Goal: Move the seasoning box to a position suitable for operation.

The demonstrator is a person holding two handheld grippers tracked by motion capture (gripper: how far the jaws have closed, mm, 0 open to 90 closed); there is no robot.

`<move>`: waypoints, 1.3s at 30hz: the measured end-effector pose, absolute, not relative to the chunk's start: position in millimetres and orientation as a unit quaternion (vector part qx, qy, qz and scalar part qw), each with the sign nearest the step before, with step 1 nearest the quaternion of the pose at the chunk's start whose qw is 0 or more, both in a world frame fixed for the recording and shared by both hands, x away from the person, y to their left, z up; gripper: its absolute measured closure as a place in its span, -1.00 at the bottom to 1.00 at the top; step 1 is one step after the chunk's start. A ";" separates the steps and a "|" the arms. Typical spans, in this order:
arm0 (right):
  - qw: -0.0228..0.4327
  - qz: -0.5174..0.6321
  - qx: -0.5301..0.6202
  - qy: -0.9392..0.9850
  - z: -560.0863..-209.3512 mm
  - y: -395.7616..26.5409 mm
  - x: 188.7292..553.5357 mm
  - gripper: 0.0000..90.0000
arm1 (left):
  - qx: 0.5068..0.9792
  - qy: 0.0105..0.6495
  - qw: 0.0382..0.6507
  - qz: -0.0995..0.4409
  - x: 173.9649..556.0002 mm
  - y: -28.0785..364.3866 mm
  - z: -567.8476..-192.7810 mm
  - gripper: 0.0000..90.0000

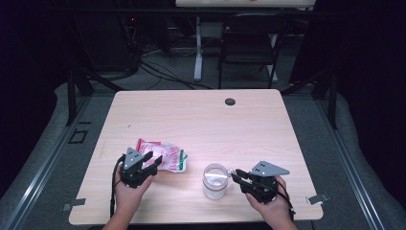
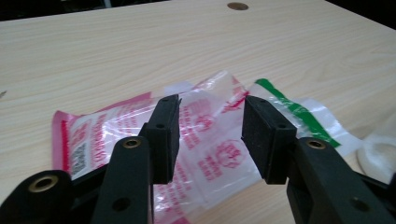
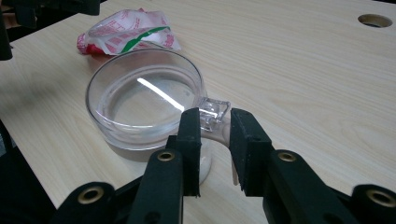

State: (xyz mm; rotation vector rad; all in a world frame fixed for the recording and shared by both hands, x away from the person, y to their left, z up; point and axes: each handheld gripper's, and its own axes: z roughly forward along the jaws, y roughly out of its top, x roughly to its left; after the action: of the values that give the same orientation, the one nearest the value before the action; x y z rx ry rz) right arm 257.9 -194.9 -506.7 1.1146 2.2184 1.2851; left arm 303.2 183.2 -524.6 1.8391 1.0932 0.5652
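A crumpled clear plastic bag (image 1: 167, 155) with red print and a green strip lies on the wooden table (image 1: 201, 120) at the front left. My left gripper (image 1: 154, 159) hovers at its near edge, jaws open. In the left gripper view the bag (image 2: 93, 130) lies under and beyond the left gripper (image 2: 210, 135), and the pads do not touch it. A clear glass mug (image 1: 214, 181) stands upright at the front centre. My right gripper (image 1: 235, 175) reaches it from the right. In the right gripper view the right gripper (image 3: 215, 140) is shut on the handle of the mug (image 3: 140, 93).
A round cable hole (image 1: 230, 101) sits near the table's far edge. Beyond the table stand a dark folding chair (image 1: 249, 38) and a white desk leg (image 1: 197, 48). The table's front edge runs just under both hands.
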 end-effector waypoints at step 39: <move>0.188 0.459 0.413 0.764 -501.7 -189.0 270.6 0.78 | 0.839 0.303 0.439 0.104 274.9 102.5 -530.7 1.00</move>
State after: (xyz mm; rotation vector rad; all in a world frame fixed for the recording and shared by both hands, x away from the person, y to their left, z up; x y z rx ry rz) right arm 270.6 -189.0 -501.7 1.1631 2.1490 1.2917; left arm 274.9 102.5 -530.7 2.0849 0.7530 0.2582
